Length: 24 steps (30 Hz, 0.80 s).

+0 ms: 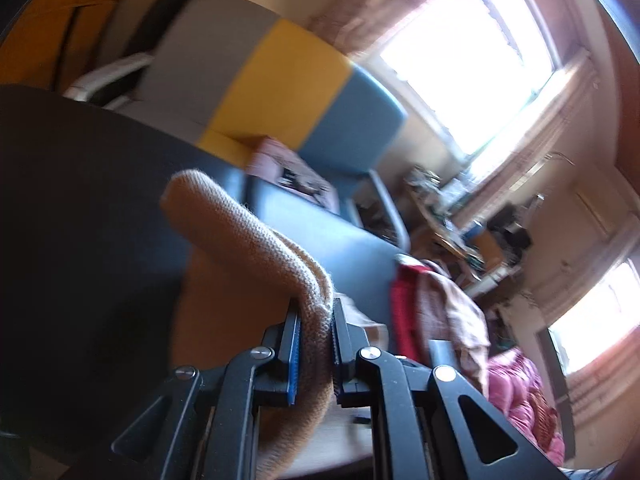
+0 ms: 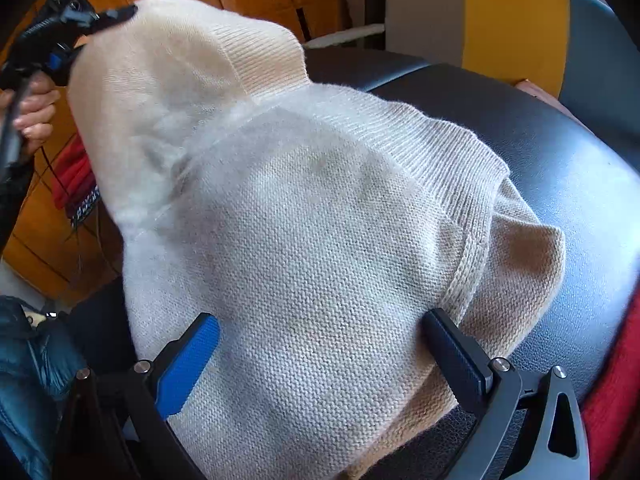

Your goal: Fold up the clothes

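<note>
A cream knit sweater [image 2: 304, 240] lies bunched on a black leather surface [image 2: 560, 168]. In the right wrist view, my left gripper [image 2: 100, 20] is at the upper left, held by a hand [image 2: 32, 116], and lifts one ribbed edge of the sweater off the surface. In the left wrist view, the left gripper [image 1: 316, 312] is shut on a thick fold of the sweater [image 1: 240, 232], which arches up and away to the left. My right gripper [image 2: 320, 344] is open wide, with its blue-padded fingers [image 2: 188, 364] spread on either side of the sweater's near part.
A red garment [image 1: 408, 312] and a pink quilted item [image 1: 520, 392] lie to the right, and red cloth [image 2: 616, 380] is at the surface's edge. Grey, yellow and blue chair backs [image 1: 296, 80] stand behind. A blue puffy jacket [image 2: 24, 360] is at the lower left.
</note>
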Available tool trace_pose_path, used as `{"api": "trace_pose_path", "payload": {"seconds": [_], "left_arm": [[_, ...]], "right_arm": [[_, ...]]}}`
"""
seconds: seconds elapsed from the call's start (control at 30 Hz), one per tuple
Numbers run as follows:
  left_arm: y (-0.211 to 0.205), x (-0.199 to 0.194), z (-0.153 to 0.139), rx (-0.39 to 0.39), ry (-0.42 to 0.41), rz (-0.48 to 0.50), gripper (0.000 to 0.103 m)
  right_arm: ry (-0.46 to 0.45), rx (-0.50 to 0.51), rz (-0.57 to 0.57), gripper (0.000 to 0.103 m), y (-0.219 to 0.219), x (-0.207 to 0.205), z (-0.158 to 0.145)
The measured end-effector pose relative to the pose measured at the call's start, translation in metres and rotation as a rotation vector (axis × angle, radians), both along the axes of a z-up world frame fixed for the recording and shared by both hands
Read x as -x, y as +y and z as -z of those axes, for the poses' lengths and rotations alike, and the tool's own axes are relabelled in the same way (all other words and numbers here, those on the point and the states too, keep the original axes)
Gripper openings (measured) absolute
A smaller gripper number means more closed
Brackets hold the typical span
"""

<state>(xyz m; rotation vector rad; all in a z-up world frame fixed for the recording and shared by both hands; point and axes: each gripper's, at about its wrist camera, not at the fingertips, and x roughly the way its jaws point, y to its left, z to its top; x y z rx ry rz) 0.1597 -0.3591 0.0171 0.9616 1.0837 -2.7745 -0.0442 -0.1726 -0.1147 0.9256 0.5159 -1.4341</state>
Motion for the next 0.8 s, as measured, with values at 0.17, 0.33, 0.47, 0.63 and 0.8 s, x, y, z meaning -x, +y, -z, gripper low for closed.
{"api": "trace_pose_path", "payload": {"seconds": [0.17,0.33,0.47,0.63,0.8], "left_arm": [[0.057,0.054,-0.002,-0.033,-0.004,0.115,0.011],[0.109,0.112,0.032,-0.016,-0.116,0.217,0.011],[0.131,0.143,0.071,-0.069,-0.195,0.260,0.011],[0.149,0.159,0.109,-0.139,-0.251,0.308,0.011],[0.161,0.164,0.123,-0.194,-0.248,0.346,0.011]], "right_arm": [[-0.003,0.064,0.018,0.103,0.007,0.002,0.003],[-0.010,0.128,0.033,0.103,0.014,0.004,0.007],[-0.057,0.175,0.044,0.103,0.018,0.013,0.009],[-0.076,0.194,0.045,0.103,0.016,0.019,0.011],[-0.057,0.194,0.042,0.103,0.011,0.019,0.014]]}}
